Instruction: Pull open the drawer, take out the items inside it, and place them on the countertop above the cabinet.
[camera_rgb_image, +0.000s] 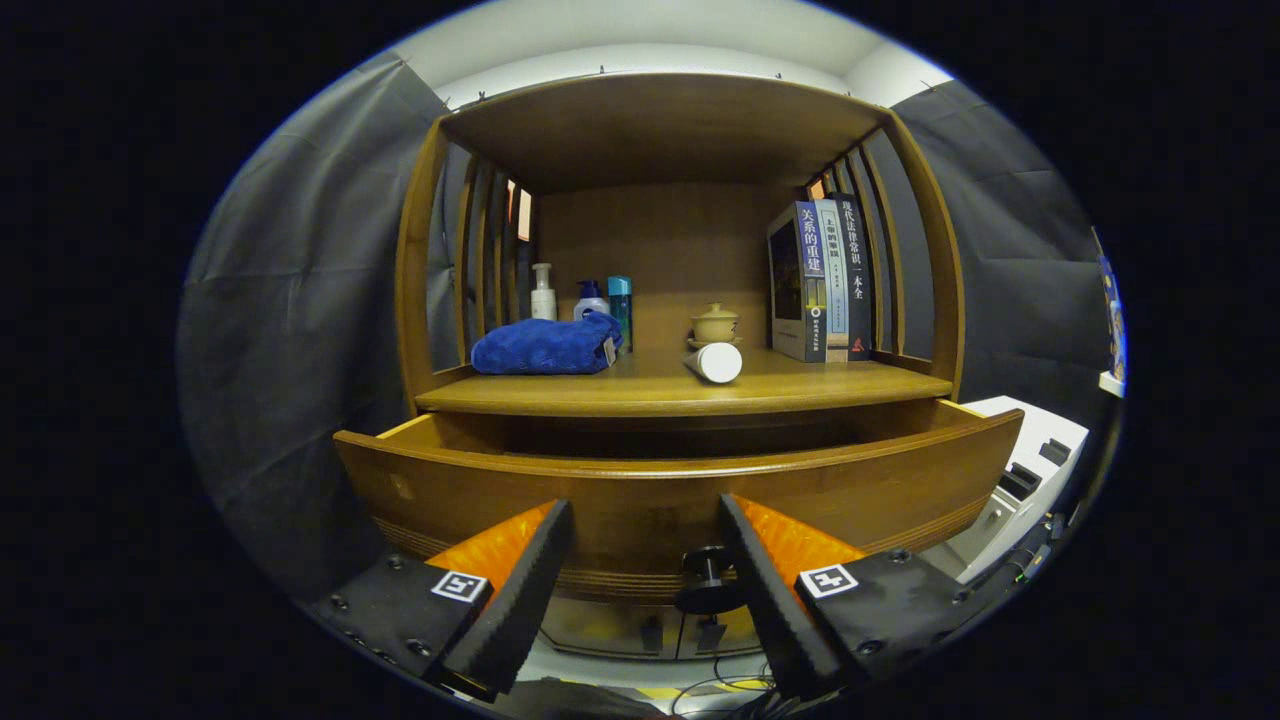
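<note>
The drawer (680, 480) of the wooden cabinet (430, 250) stands pulled out toward you, its curved front panel just ahead of your gripper (645, 545), whose fingers are spread wide and hold nothing. The dark knob (708, 580) sits low on the panel, close beside the right finger and apart from both pads. From this low angle the panel hides the drawer's floor, so whatever lies inside cannot be made out.

On the surface (680, 385) above the drawer rest a folded blue towel (545, 345), a white cylinder (715, 362) lying on its side, a small lidded cup (715, 323), three bottles (585, 295) at the back and a row of books (825, 280) at the right.

The pulling looks done, or nearly so; the step in hand appears to be the reach inside. To do it well, lift the gripper clear of the front panel first, then tip it down so the drawer's interior comes into sight before you commit to anything. Keep the fingers wide until an item sits squarely between them. Mind the knob as you rise, since it lies close to the right finger. For the set-down, the bare wood between towel and cylinder looks the safest spot; the cylinder may roll if nudged.
</note>
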